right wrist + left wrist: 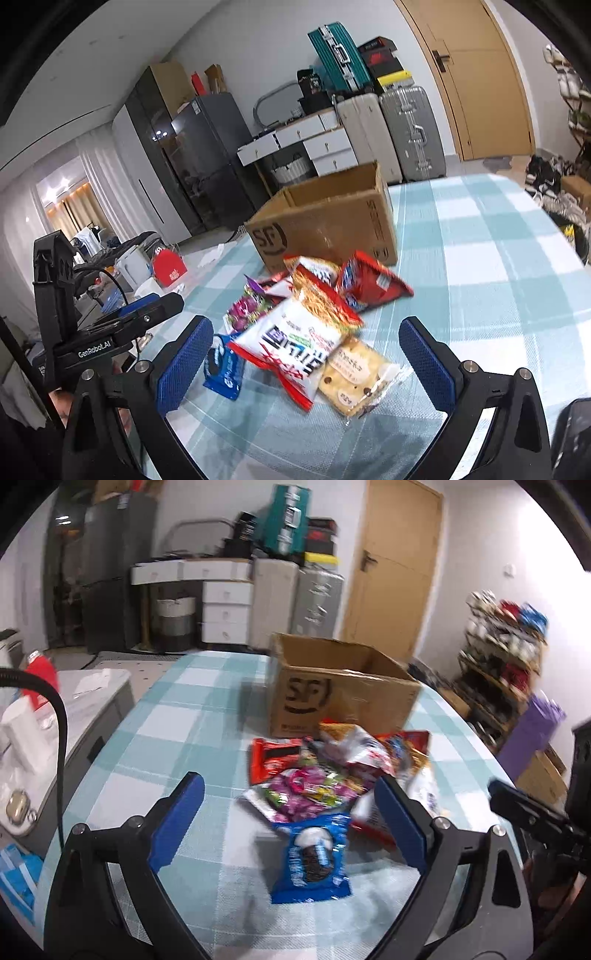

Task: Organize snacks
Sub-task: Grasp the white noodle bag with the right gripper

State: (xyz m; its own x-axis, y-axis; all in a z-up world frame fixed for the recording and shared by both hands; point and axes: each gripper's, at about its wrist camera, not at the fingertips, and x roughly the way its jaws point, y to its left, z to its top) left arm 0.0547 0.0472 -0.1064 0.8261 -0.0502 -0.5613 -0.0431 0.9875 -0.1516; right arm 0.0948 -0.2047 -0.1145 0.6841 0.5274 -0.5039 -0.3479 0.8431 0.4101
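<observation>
Living-room kind of space here, with a table [192,716] wearing a teal-and-white checked cloth, and suitcases [410,129], a white drawer unit [227,609] and a wooden door [476,74] sitting along the far wall. Using the open cardboard box [332,690] as the landmark: it's standing upright on the cloth at the far side, flaps open, printed logo facing the cameras.

The snack pile [306,317] is lying right in front of the box, nothing inside the box that I can make out. A red bag [373,280] is sitting closest to the box, nearly touching its front. Coming away from the box there's a pink-purple candy bag [306,794], then a big white-and-red bag [295,347] lying on top of the heap. A clear cracker pack [354,376] is tucked against that white bag on the side farthest from the box. A blue cookie pack [314,856] is lying at the near edge of the pile, farthest from the box on the left wrist view.

Left gripper [291,827] is hanging spread wide over the cookie pack, pads not touching it. Right gripper [306,362] is gaping wide too, framing the white bag and the crackers, gripping nothing. Left view is pretty blurry, so label text isn't readable.
</observation>
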